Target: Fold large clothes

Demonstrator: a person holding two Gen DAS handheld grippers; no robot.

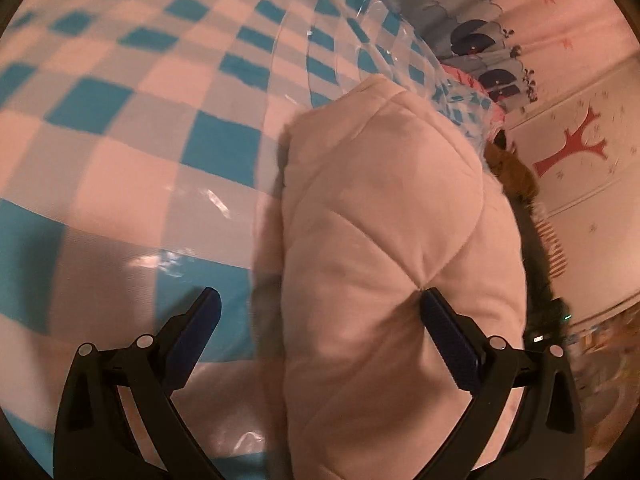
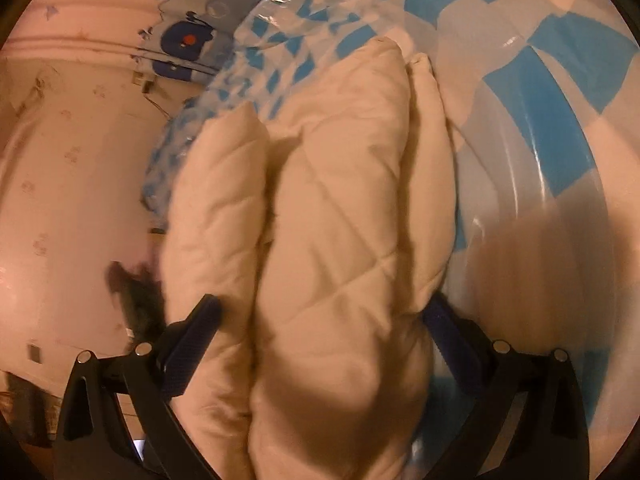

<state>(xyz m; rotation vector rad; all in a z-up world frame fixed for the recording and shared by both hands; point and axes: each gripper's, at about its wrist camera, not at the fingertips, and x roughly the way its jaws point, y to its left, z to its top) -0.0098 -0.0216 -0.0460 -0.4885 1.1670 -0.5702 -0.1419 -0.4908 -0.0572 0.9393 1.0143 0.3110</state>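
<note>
A cream quilted garment (image 1: 392, 240) lies bunched on the blue-and-white checked worktop (image 1: 120, 128) under clear plastic. The left hand-held gripper (image 1: 320, 300) is spread wide, one finger touching it. The right hand-held gripper (image 2: 320, 308) is spread around its padded folds (image 2: 340, 208).

You have one quilted cream garment (image 1: 384, 240), seen in the right wrist view (image 2: 340, 216) as two padded folds lying side by side. You have one blue-and-white checked cover (image 1: 132, 112) beneath it. You hold two grippers, left (image 1: 320, 304) and right (image 2: 324, 312), each with two fingers. One whale-print cloth (image 1: 472, 36) lies at the far edge.
</note>
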